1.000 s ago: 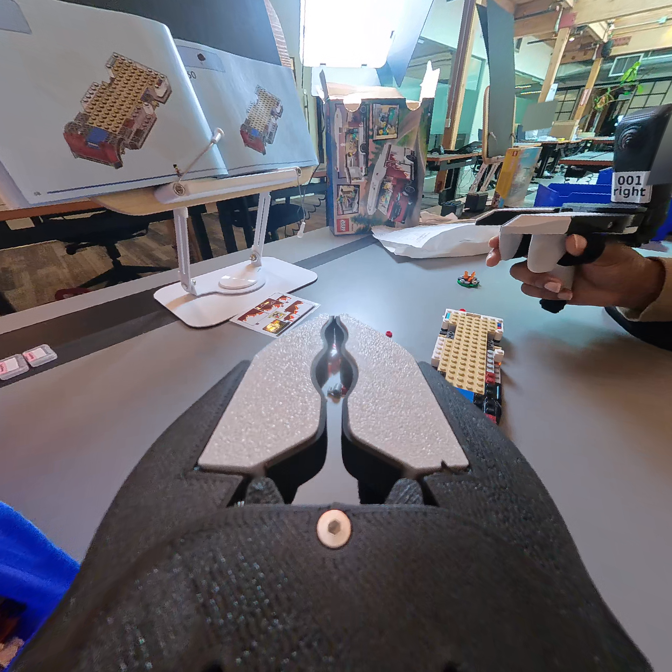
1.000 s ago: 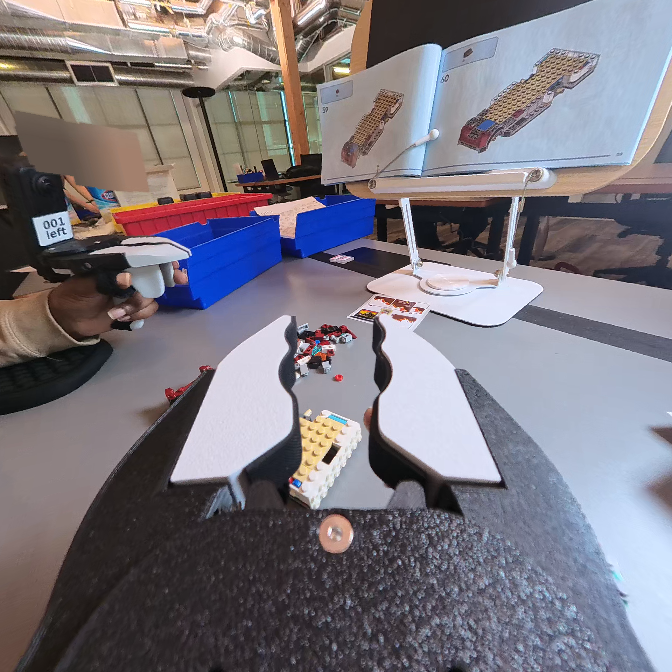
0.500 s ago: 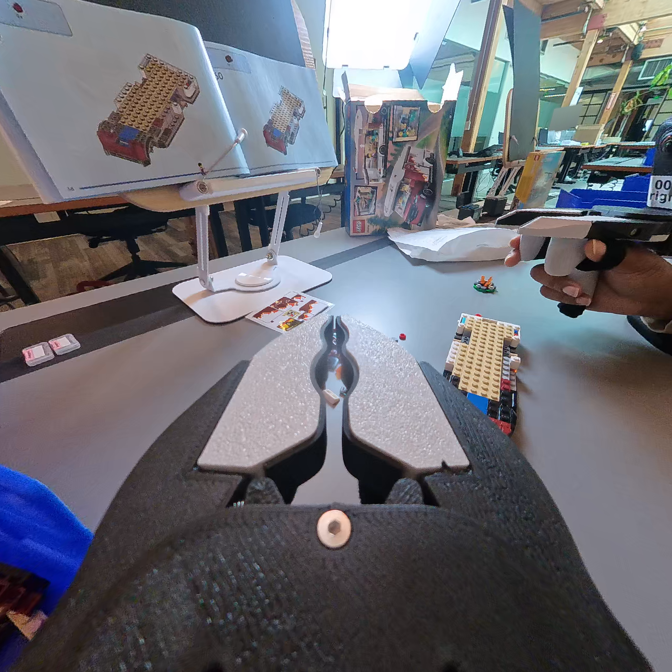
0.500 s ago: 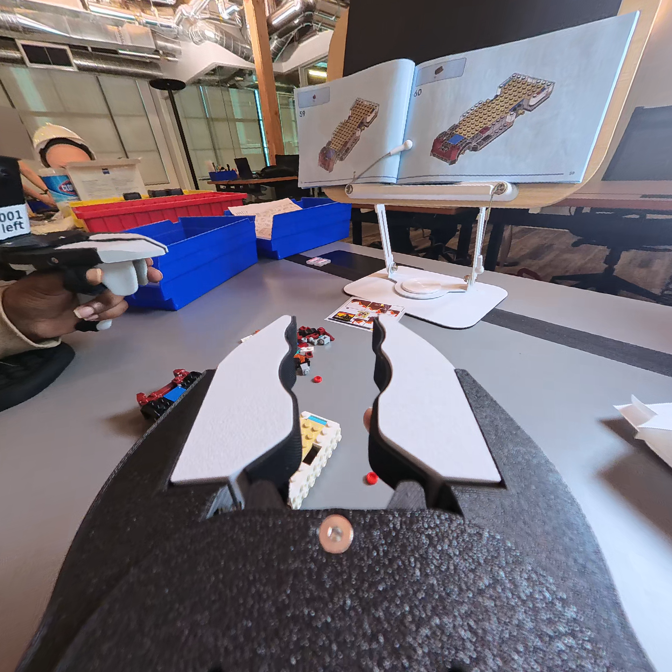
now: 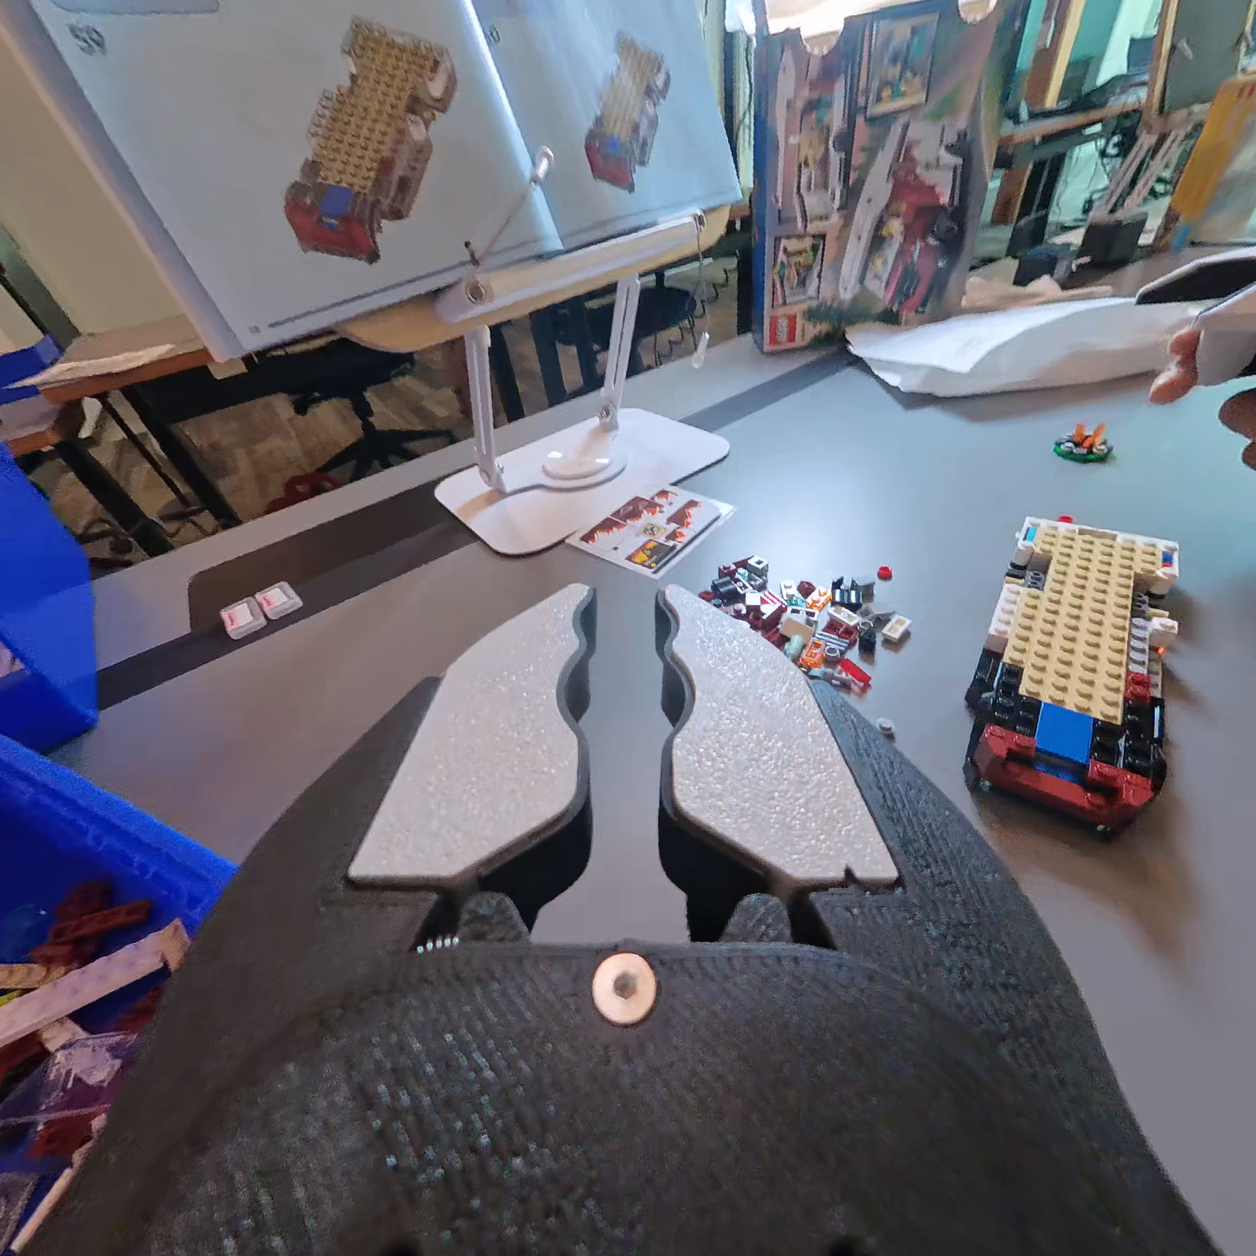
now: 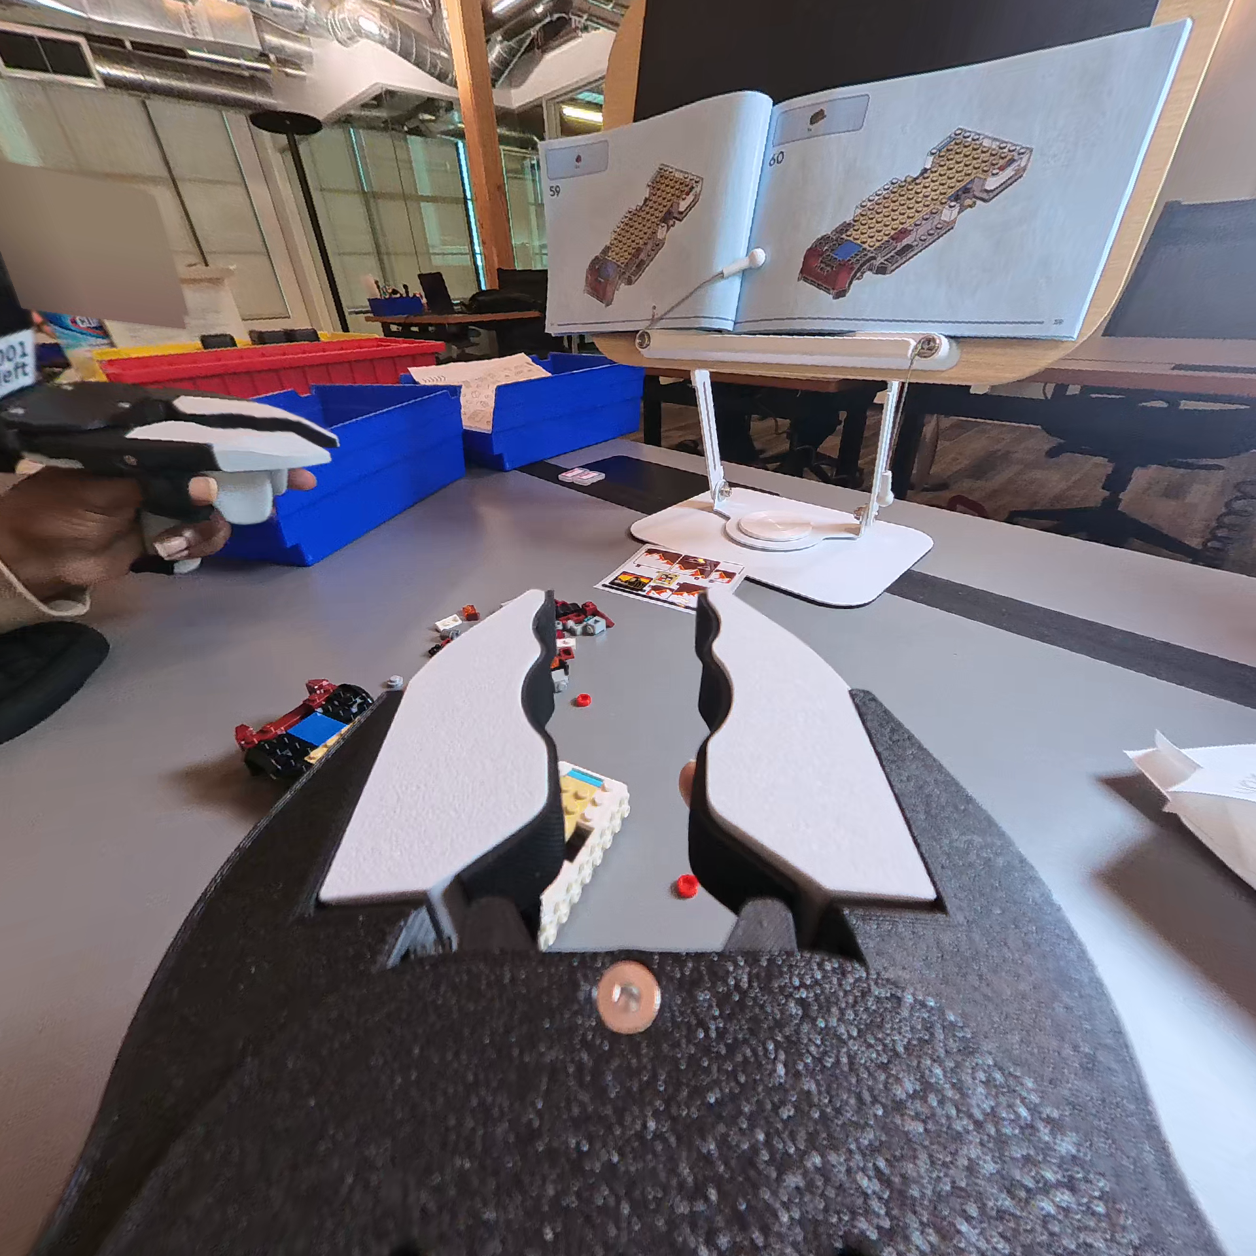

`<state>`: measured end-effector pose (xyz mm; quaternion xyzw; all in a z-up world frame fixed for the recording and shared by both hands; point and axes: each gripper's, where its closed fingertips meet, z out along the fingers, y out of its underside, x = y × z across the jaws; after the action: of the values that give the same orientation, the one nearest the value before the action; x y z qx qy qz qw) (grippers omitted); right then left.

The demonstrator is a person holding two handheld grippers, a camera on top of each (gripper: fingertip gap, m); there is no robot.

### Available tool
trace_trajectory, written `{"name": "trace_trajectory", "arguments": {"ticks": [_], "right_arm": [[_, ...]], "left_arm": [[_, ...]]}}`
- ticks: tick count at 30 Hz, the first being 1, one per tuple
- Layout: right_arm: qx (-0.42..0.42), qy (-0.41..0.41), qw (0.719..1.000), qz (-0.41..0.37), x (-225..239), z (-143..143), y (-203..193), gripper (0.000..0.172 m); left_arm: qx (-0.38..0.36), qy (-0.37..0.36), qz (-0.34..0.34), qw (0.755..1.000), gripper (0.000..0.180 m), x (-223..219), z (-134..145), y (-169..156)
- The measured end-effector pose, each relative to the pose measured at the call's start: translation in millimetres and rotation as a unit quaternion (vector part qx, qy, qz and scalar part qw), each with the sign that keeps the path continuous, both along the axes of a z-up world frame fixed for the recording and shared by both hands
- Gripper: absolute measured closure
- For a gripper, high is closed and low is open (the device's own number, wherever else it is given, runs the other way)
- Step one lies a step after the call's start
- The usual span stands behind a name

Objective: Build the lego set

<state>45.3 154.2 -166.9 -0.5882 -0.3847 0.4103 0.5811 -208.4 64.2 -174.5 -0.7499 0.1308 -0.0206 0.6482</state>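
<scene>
Left wrist view: left tool [image 5: 625,598] has parted, empty; right tool [image 6: 622,605] stays open.

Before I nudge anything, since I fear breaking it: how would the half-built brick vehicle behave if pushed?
The brick vehicle lies flat on the grey table, so it would probably slide rather than tip. Built from many small bricks, its edge pieces might pop off. It looks fairly stiff.
</scene>
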Motion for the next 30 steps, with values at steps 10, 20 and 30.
{"name": "trace_trajectory", "arguments": {"ticks": [10, 20, 30], "right_arm": [[-0.005, -0.024, 1.000, 0.001, -5.8, -12.1, 0.7, 0.133], [0.010, -0.026, 1.000, 0.002, -3.9, -7.9, -2.2, 0.134], [0.012, -0.031, 0.999, 0.011, -6.0, -9.8, -5.4, 0.135]], "left_arm": [[-0.093, 0.087, -0.098, 0.987, 0.158, 27.9, 6.2, 66.7], [0.062, 0.057, 0.102, 0.991, 0.180, -82.8, 150.9, 176.5], [0.089, 0.032, 0.143, 0.985, 0.180, -97.3, 150.1, 184.1]]}}
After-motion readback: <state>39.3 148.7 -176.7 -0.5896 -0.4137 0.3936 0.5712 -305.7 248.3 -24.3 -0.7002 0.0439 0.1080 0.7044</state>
